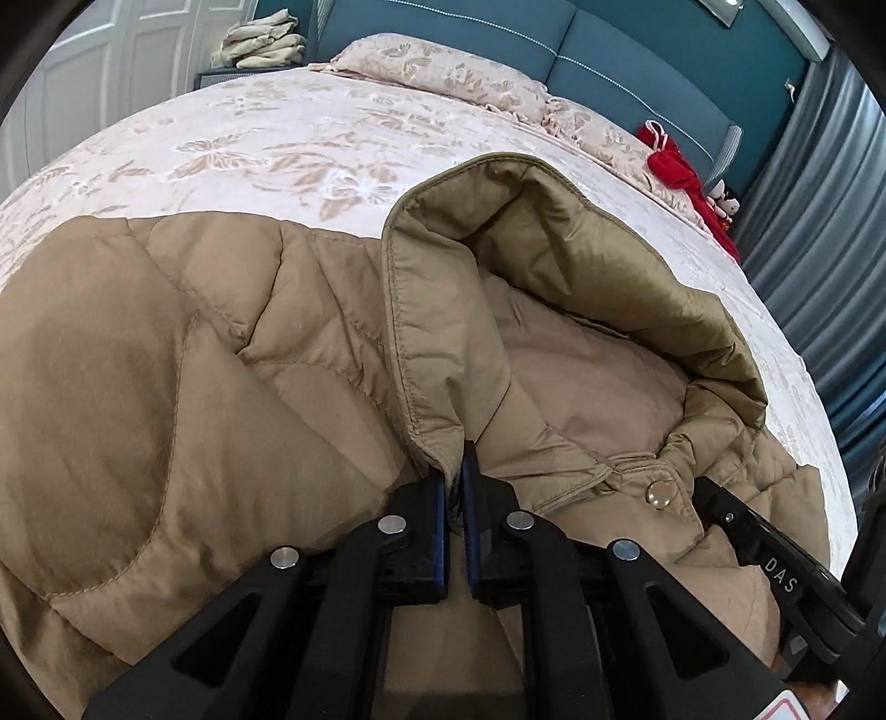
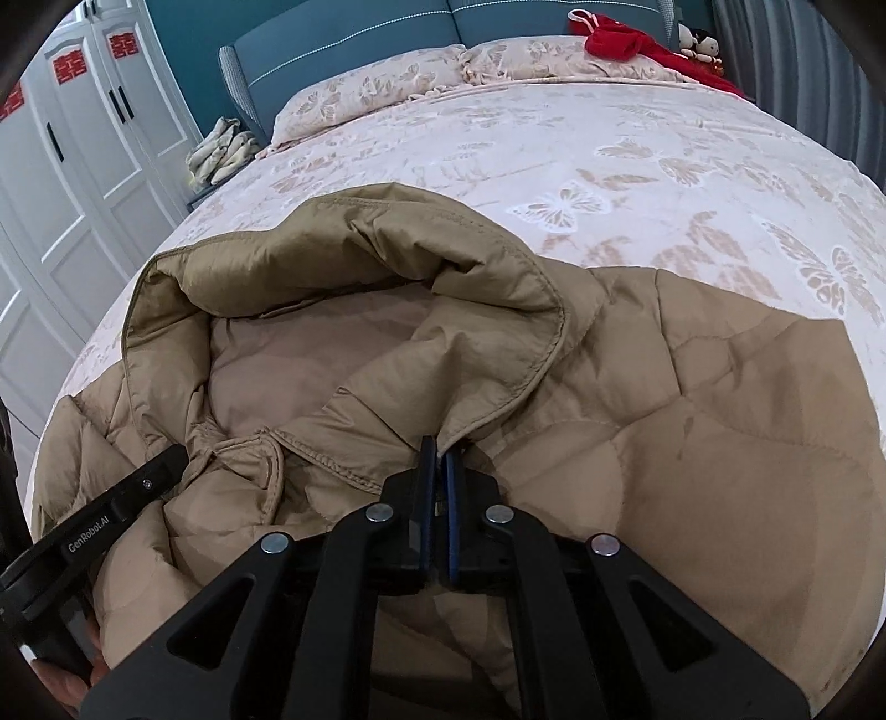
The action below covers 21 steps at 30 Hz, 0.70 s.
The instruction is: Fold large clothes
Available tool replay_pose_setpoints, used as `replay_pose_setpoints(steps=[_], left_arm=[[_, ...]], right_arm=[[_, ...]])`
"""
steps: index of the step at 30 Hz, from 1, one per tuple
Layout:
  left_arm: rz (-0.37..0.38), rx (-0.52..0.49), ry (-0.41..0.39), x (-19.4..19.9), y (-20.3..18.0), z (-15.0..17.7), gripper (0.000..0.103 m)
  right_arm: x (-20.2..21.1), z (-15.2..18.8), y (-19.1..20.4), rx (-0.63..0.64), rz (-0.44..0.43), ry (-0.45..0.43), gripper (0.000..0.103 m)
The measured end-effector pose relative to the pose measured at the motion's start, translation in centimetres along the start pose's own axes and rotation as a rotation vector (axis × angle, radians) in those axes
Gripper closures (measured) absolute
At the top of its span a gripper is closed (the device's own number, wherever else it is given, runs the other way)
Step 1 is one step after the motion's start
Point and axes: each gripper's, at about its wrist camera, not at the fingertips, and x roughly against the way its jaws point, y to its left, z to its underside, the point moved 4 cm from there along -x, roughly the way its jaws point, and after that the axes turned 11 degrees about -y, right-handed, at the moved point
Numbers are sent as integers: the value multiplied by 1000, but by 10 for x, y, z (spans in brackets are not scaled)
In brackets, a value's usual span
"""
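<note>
A tan quilted hooded jacket lies on the bed, hood pointing toward the pillows. My left gripper is shut on the jacket's collar edge at the left base of the hood. My right gripper is shut on the collar edge at the right base of the hood. The jacket spreads to the right in the right wrist view. The right gripper's finger shows in the left wrist view, and the left gripper's finger shows in the right wrist view. A snap button sits by the collar.
The bed has a pink butterfly-pattern cover and pillows against a teal headboard. Red clothing and small dolls lie at the far corner. Folded pale clothes rest on a side table. White wardrobe doors stand to the left.
</note>
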Motion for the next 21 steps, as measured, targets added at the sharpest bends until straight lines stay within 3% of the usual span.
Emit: replay_pose_setpoints(steps=[11,15,19,21], left_arm=[[-47,-57,-17,2,-8,2,92],[-46,-71,7,8,-8,-1,91],[5,-146,109,36,-3,-19,83],[1,-142,82,52,7,-41,78]], right_arm=[[0,0,0,-1,-3,-5,102],[4,-2,-5,-55,-57,30,97],[40,-6,-26,-117,-110,131,94],[59,-16,-35,-91,-66,124,90]])
